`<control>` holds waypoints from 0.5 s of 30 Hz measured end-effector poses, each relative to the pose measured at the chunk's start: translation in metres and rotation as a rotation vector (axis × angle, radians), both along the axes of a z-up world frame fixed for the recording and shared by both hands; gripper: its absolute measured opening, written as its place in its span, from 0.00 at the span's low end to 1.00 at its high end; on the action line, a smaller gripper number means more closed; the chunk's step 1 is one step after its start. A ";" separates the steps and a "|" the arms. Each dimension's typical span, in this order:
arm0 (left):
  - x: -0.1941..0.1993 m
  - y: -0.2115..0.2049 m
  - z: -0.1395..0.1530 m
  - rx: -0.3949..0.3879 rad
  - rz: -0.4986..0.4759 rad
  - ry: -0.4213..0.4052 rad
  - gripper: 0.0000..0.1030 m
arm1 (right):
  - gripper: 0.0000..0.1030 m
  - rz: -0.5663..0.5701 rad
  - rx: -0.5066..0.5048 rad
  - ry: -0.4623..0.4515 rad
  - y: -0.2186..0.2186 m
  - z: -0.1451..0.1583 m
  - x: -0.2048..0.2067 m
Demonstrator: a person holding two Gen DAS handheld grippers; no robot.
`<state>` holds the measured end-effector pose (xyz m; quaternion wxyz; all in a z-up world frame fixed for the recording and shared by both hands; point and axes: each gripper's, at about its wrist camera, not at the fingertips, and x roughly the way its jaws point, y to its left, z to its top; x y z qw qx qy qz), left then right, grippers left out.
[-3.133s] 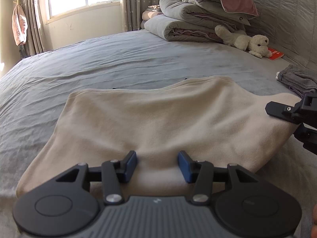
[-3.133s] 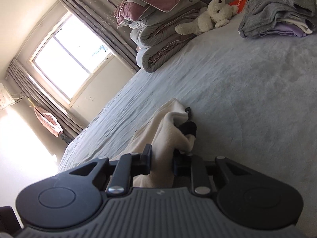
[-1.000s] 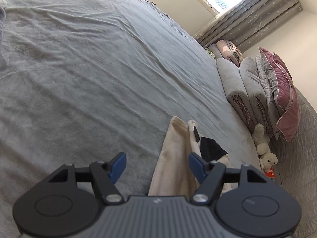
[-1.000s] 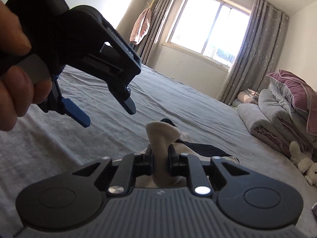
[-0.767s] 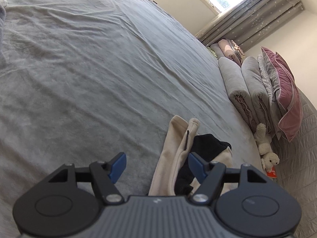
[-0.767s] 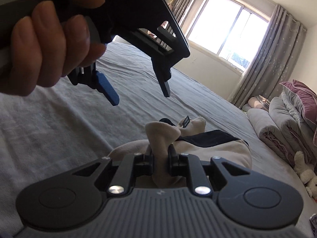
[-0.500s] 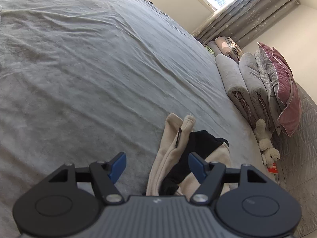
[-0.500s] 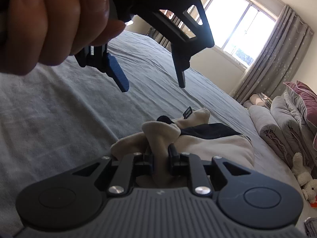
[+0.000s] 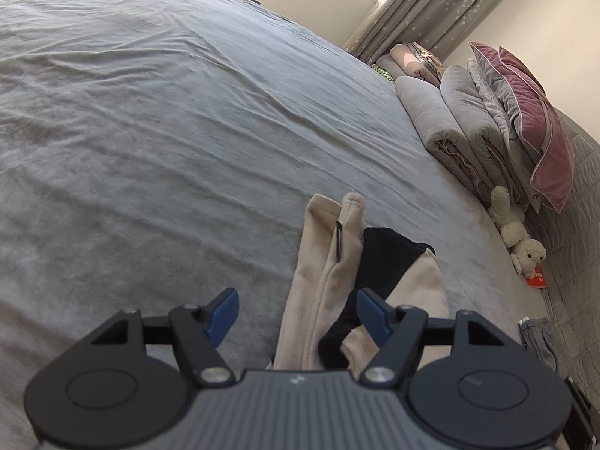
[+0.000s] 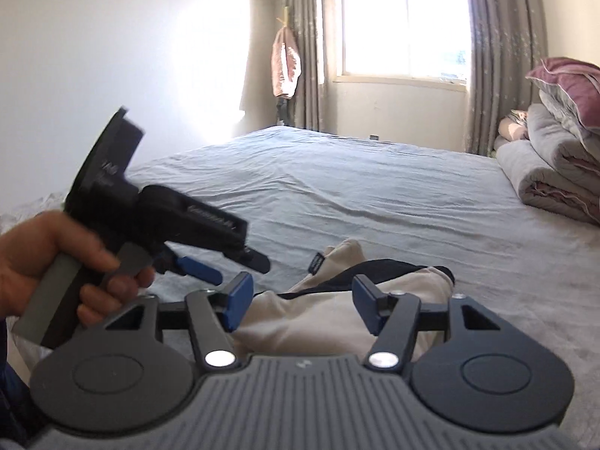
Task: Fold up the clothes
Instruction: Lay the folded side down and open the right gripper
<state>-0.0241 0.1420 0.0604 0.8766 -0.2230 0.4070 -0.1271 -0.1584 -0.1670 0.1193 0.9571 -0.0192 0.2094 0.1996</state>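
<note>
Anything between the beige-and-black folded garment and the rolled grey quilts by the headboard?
Nothing: only bare grey bedsheet between the beige-and-black folded garment and the rolled grey quilts, seen in the left wrist view.

Both grippers are black, with blue pads (image 10: 237,300) and silver screws (image 10: 220,358) at the finger pivots. Ribbed grey housing (image 10: 300,401) sits between round black discs. The left gripper (image 10: 228,262) has a grey handle (image 10: 56,300).

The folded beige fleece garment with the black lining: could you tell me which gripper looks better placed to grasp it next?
Probably the left gripper: open, the beige fleece garment below between its fingers. The right gripper is opening, its pads clear of the cloth.
</note>
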 end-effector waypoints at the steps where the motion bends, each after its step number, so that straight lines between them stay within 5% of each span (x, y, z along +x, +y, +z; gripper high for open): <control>1: 0.000 -0.002 0.000 0.004 -0.004 -0.005 0.69 | 0.23 -0.035 0.020 0.037 -0.014 0.000 0.011; 5: -0.007 -0.014 0.007 0.007 -0.033 -0.057 0.64 | 0.10 0.008 -0.016 0.211 -0.017 -0.031 0.027; 7: -0.012 -0.024 0.012 0.022 -0.086 -0.108 0.31 | 0.11 0.048 -0.032 0.247 -0.010 -0.046 0.025; 8: -0.013 -0.029 0.013 0.032 -0.102 -0.117 0.27 | 0.11 0.044 -0.036 0.235 -0.006 -0.054 0.020; 11: -0.017 -0.039 0.014 0.012 -0.126 -0.136 0.26 | 0.07 0.007 0.046 0.258 -0.010 -0.071 0.029; 15: -0.022 -0.059 0.016 0.008 -0.201 -0.164 0.27 | 0.07 0.004 -0.005 0.232 -0.006 -0.071 0.024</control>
